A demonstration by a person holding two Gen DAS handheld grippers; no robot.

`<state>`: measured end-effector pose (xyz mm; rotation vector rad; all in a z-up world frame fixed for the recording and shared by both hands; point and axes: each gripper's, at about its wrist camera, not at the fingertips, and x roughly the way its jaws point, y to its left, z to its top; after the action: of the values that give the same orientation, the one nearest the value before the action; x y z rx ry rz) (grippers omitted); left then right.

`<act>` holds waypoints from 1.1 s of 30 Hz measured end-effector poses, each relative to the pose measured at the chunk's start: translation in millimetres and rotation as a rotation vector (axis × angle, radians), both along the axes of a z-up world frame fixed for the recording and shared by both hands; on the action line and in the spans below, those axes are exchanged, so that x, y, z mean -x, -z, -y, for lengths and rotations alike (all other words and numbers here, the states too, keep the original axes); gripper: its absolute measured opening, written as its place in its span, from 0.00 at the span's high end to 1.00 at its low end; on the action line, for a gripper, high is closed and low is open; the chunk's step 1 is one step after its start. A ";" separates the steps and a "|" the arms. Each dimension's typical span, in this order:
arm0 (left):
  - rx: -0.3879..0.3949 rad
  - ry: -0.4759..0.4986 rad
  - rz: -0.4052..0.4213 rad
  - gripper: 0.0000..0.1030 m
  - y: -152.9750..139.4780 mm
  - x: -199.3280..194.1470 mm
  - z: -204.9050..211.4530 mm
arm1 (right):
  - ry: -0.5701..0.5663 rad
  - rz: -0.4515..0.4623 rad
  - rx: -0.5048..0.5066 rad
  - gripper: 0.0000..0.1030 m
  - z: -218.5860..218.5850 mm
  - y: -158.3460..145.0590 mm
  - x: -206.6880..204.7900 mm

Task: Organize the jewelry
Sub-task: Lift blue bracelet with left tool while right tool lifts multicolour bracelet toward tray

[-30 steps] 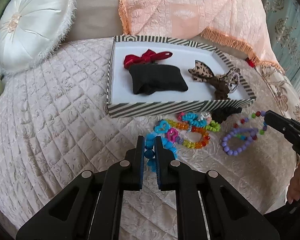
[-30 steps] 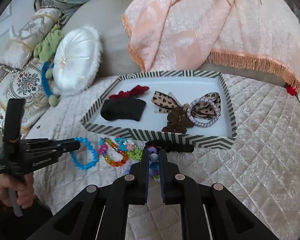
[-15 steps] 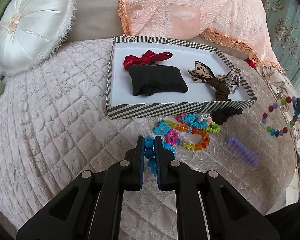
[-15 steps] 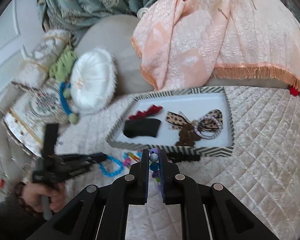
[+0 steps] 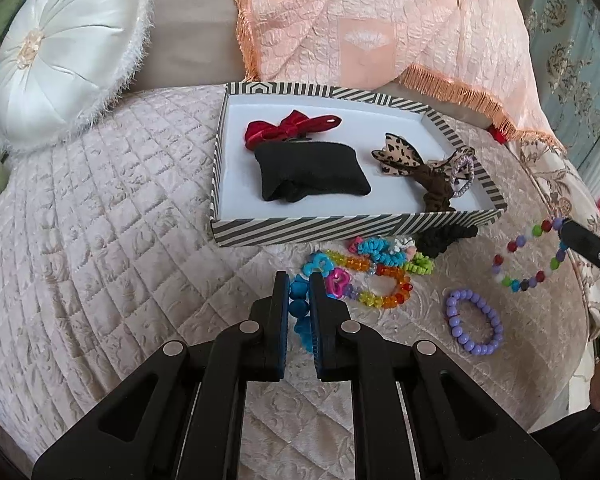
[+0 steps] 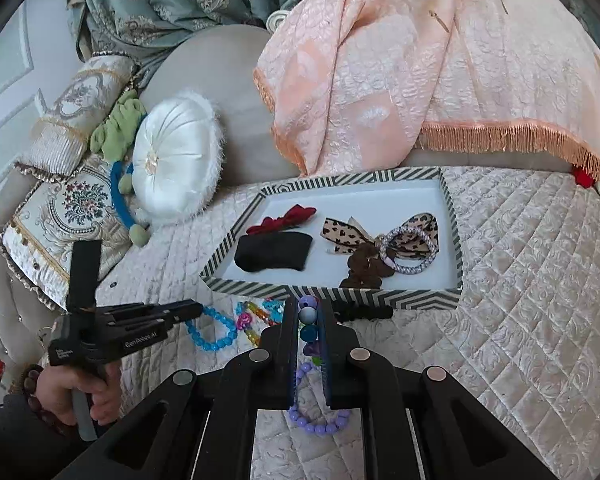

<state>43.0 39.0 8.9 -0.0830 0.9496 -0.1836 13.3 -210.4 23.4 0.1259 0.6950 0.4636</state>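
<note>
Beads of a blue bracelet [image 5: 300, 304] sit pinched between the narrow jaws of my left hand-held gripper [image 5: 299, 280], as the left wrist view shows, so I read that hand as already holding its piece. Ahead of it stands the striped tray [image 5: 340, 228], which already carries a red bow [image 5: 290, 128], a black pouch [image 5: 312, 176], a leopard bow [image 5: 400, 156] and a brown scrunchie [image 5: 436, 188]. Just ahead and to the right of the fingers lies a tangle of coloured bead bracelets [image 5: 376, 276] on the quilted bed [image 5: 100, 220], with a black scrunchie [image 5: 444, 236] against the tray wall. Further right a purple bead bracelet [image 5: 476, 326] lies loose, and beyond it a multicolour bracelet [image 5: 528, 256] hangs from my right hand-held gripper [image 5: 568, 228].

From the right wrist view, the right hand-held gripper [image 6: 309, 308] is closed narrow on that multicolour bracelet [image 6: 309, 324], held clear of the bed with the purple bracelet [image 6: 316, 424] beneath it. The tray [image 6: 332, 292] is directly ahead; the left hand-held gripper [image 6: 192, 312] is off to the left, the blue bracelet [image 6: 212, 332] dangling from it.

I judge this the carry step: both pieces are lifted and not yet in the tray. Next I would bring each forward over the near wall, to a bare white patch, and only then let go.
</note>
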 end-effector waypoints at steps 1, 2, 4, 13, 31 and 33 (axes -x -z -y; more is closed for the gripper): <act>0.004 -0.001 0.003 0.92 -1.1 -0.1 -0.5 | 0.004 -0.003 0.004 0.92 -0.1 0.6 -0.5; 0.012 -0.003 0.007 0.92 -2.5 -0.1 -1.9 | 0.007 -0.007 0.005 0.92 0.0 1.1 -0.9; 0.029 -0.004 0.011 0.92 -4.7 -0.4 -3.9 | 0.016 -0.010 0.010 0.92 0.9 2.0 -1.6; 0.089 -0.006 0.058 0.92 -18.0 1.4 -7.9 | 0.035 -0.015 0.039 0.92 0.0 5.2 -3.5; 0.079 -0.018 0.076 0.92 -24.7 5.3 -6.1 | 0.030 -0.028 0.054 0.92 -3.7 8.1 -5.4; 0.078 -0.019 0.079 0.92 -24.9 5.2 -6.2 | 0.031 -0.028 0.055 0.92 -4.2 8.4 -5.6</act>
<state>37.8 45.2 33.7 -0.1558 0.8627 -0.2054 18.8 -206.2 15.0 0.0918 0.7315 0.4136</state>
